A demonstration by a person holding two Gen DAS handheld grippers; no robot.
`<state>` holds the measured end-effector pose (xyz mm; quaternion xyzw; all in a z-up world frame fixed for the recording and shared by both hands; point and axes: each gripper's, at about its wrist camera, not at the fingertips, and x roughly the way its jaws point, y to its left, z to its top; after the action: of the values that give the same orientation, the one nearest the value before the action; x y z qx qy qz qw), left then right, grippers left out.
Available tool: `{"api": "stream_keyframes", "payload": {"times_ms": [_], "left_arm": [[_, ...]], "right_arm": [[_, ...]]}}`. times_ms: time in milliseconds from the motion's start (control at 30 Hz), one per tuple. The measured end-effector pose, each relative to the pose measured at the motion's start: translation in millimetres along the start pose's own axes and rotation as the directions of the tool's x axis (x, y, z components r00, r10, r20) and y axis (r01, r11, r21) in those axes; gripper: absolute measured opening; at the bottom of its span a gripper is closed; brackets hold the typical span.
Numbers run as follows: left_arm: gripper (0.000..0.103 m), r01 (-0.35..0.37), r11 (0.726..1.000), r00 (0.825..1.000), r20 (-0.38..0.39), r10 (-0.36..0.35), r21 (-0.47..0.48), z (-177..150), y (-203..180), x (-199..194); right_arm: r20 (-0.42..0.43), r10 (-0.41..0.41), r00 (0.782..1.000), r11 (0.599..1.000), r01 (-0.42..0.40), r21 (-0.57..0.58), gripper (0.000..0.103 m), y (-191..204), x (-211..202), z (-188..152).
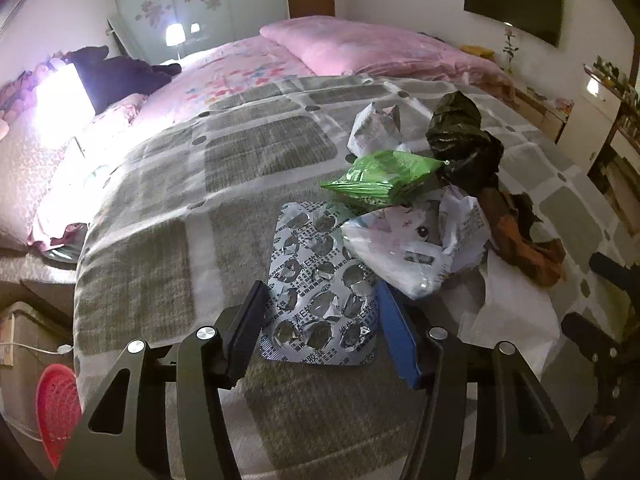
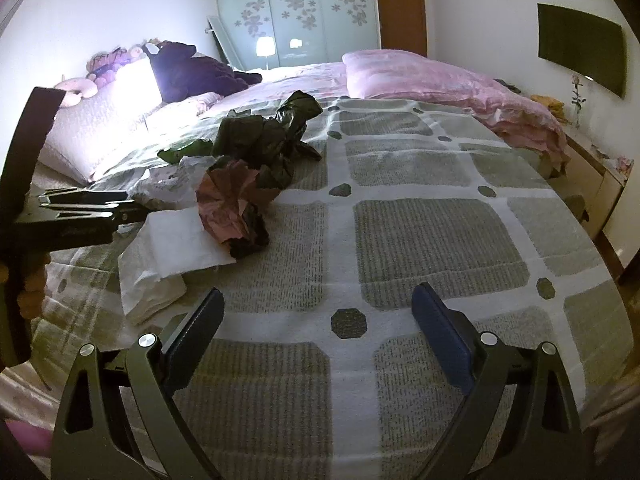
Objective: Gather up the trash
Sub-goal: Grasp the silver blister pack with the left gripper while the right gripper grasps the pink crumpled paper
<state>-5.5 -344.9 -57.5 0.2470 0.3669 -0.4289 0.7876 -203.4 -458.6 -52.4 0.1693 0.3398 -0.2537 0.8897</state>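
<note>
A silver blister pack point(image 1: 320, 276) with its pockets burst lies on the grey-and-white checked blanket point(image 1: 160, 240). My left gripper point(image 1: 320, 286) straddles it, and both pads meet its side edges. Behind it sits a pile of trash: a green packet point(image 1: 384, 176), a black plastic bag point(image 1: 464, 148), a white printed bag point(image 1: 404, 248), a brown wrapper point(image 1: 520, 236) and a white tissue point(image 1: 516, 312). The right wrist view shows the black bag point(image 2: 268, 136), a pinkish crumpled wrapper point(image 2: 232, 204) and the tissue point(image 2: 168, 256) to the left. My right gripper point(image 2: 320, 292) hovers open over bare blanket.
A pink duvet point(image 1: 380, 48) is folded at the far side of the bed, with dark clothing point(image 1: 120, 76) by the bright lamp. A red basket point(image 1: 56, 408) stands on the floor at lower left. The bed's edge drops off to the right point(image 2: 600, 240).
</note>
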Motion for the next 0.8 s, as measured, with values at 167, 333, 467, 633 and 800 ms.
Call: {"api": "stream_keyframes", "payload": {"times_ms": [167,333,467,633,800], "left_arm": [[0.054,-0.009,1.0,1.0,0.008,0.009,-0.004,-13.7,4.4,-13.3],[0.054,-0.003,0.997,0.999,0.039,0.006,-0.074,-28.3,21.4,-32.0],[0.054,-0.024,0.993,0.997,0.074,0.033,-0.114,-38.8,34.8,-46.9],[0.054,-0.026,0.989,0.996,0.082,0.038,-0.145,-49.2,50.8,-59.0],[0.054,-0.009,0.984,0.997,0.077,0.023,-0.18,-58.4,60.5,-63.6]], "right_arm": [[0.0,-0.002,1.0,1.0,0.002,-0.002,0.092,0.3,-0.1,-0.2],[-0.008,0.005,1.0,1.0,-0.005,0.002,0.092,-0.8,-0.2,-0.1],[-0.022,0.05,0.999,0.998,-0.049,0.047,0.092,-6.4,0.3,4.3],[-0.011,0.091,0.996,0.995,-0.09,0.048,0.092,-1.9,-2.0,18.2],[0.005,0.137,0.991,0.991,-0.137,0.009,0.088,13.3,1.6,39.6]]}}
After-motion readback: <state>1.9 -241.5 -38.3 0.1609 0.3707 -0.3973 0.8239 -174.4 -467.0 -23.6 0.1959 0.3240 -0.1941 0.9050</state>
